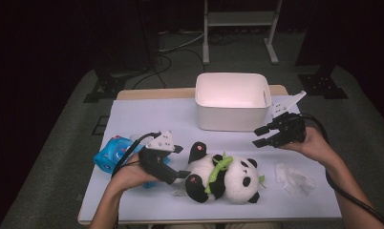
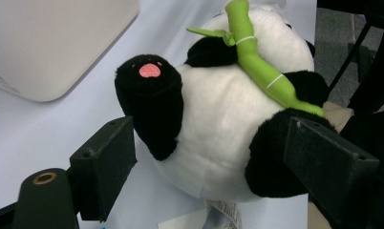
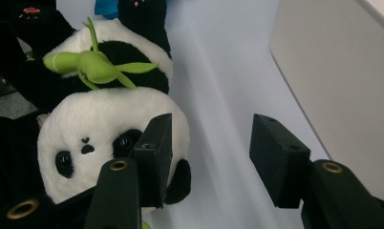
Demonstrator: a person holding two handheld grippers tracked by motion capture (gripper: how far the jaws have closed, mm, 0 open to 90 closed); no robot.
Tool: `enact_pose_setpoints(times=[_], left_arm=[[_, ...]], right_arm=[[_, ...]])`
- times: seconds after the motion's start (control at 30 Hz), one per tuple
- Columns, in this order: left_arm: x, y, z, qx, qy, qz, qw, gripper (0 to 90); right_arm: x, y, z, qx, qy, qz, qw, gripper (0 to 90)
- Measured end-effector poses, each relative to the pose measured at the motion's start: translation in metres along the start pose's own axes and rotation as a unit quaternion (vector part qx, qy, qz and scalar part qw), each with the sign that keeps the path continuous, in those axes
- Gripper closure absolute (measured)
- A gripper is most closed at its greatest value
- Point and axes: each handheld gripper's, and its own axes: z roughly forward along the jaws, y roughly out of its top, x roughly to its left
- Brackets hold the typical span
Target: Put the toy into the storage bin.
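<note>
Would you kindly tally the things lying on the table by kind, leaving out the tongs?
Soft toys: 1, the panda
Bins: 1, the white bin
Blue packets: 1
Crumpled tissues: 1
Total: 4

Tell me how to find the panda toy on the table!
Start at the big white plastic tub at the back of the pale table. In front of it lies a black-and-white plush panda on its back. Unlike the blue toy and crumpled white tissue beside it, it hugs a green bamboo stalk.
</note>
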Motion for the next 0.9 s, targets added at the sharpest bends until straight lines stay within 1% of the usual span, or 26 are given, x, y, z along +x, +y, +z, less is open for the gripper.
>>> enact_pose_setpoints(times=[0.03, 0.07, 0.1, 0.23, 0.33, 0.4, 0.43, 0.47, 0.57, 0.63, 0.67, 0.7, 0.8, 0.87, 0.9], left_arm=[[0.001, -0.001, 0.000, -0.004, -0.009, -0.001, 1.0000, 17.1], [0.000, -0.003, 0.000, -0.006, -0.010, -0.003, 0.9999, 17.1], [0.001, -0.004, 0.000, -0.003, -0.006, -0.002, 1.0000, 17.1], [0.001, -0.007, -0.002, -0.009, 0.000, -0.004, 1.0000, 17.1], [0.002, -0.008, -0.004, -0.011, 0.003, -0.005, 0.9999, 17.1], [0.003, -0.009, -0.004, -0.004, 0.010, -0.004, 0.9999, 17.1], [0.003, -0.010, -0.004, -0.004, 0.012, -0.009, 0.9999, 17.1], [0.003, -0.011, -0.005, -0.005, 0.013, -0.010, 0.9999, 17.0], [0.004, -0.013, -0.008, -0.004, 0.015, -0.010, 0.9998, 16.6], [0.004, -0.014, -0.010, -0.007, 0.019, -0.013, 0.9997, 16.6], [0.004, -0.015, -0.010, -0.007, 0.019, -0.013, 0.9997, 16.6], [0.004, -0.016, -0.011, -0.007, 0.019, -0.013, 0.9997, 16.6], [0.003, -0.017, -0.013, -0.009, 0.023, -0.015, 0.9996, 16.5], [0.003, -0.019, -0.014, -0.012, 0.025, -0.016, 0.9995, 16.5], [0.003, -0.019, -0.014, -0.013, 0.026, -0.018, 0.9994, 16.5]], right_arm=[[0.000, 0.001, 0.000, -0.001, 0.000, -0.002, 1.0000, 48.9], [-0.001, 0.003, 0.001, 0.000, 0.001, -0.004, 1.0000, 48.9], [-0.002, 0.005, 0.002, 0.000, 0.003, -0.005, 1.0000, 48.9], [-0.005, 0.012, 0.006, 0.007, 0.004, -0.010, 0.9999, 48.9], [-0.008, 0.017, 0.007, 0.006, 0.006, -0.014, 0.9999, 49.0], [-0.011, 0.022, 0.009, 0.008, 0.006, -0.016, 0.9998, 49.0], [-0.012, 0.025, 0.010, 0.011, 0.006, -0.017, 0.9998, 49.0], [-0.014, 0.028, 0.011, 0.015, 0.005, -0.020, 0.9997, 49.0], [-0.018, 0.037, 0.013, 0.017, 0.008, -0.029, 0.9994, 49.4], [-0.020, 0.042, 0.015, 0.021, 0.008, -0.032, 0.9992, 49.4], [-0.023, 0.049, 0.017, 0.023, 0.007, -0.038, 0.9990, 49.6], [-0.023, 0.049, 0.017, 0.023, 0.007, -0.038, 0.9990, 49.6], [-0.027, 0.058, 0.020, 0.029, 0.005, -0.048, 0.9984, 49.7], [-0.028, 0.063, 0.021, 0.029, 0.005, -0.046, 0.9985, 50.1], [-0.030, 0.064, 0.021, 0.030, 0.004, -0.050, 0.9983, 50.1]])
